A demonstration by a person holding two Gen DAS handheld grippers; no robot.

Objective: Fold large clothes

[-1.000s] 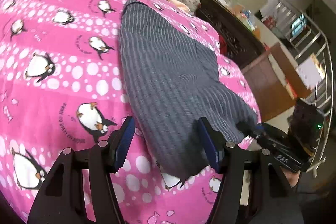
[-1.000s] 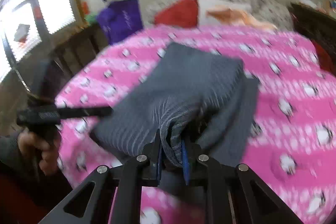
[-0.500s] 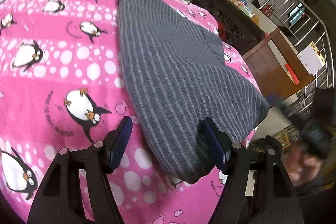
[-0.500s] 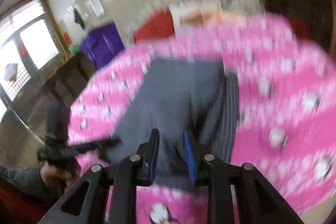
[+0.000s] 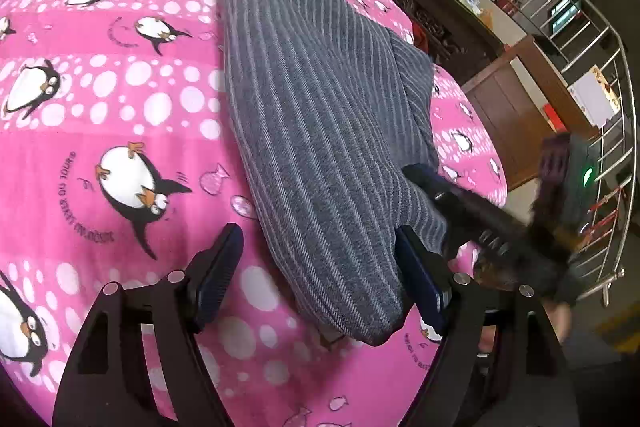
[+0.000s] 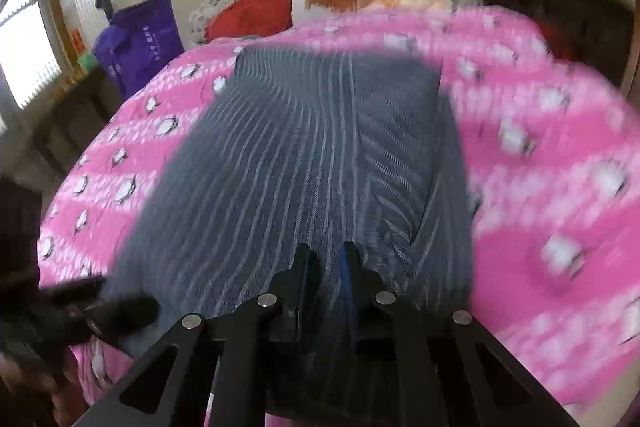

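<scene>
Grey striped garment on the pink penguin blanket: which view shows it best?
Left wrist view: the grey striped garment is sharp, its stripes and near folded edge clear on the pink penguin blanket. The right wrist view shows the whole garment, but motion-blurred.

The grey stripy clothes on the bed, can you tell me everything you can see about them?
The grey striped garment looks like soft woven cloth, dark grey with thin pale stripes. It lies folded into a long, doubled shape on the pink penguin blanket, with a narrower layer peeking out along one side. Its near end lies between the left gripper, whose jaws are opening around it without pressing. The right gripper is closing on the near edge, with cloth between its fingers.
</scene>
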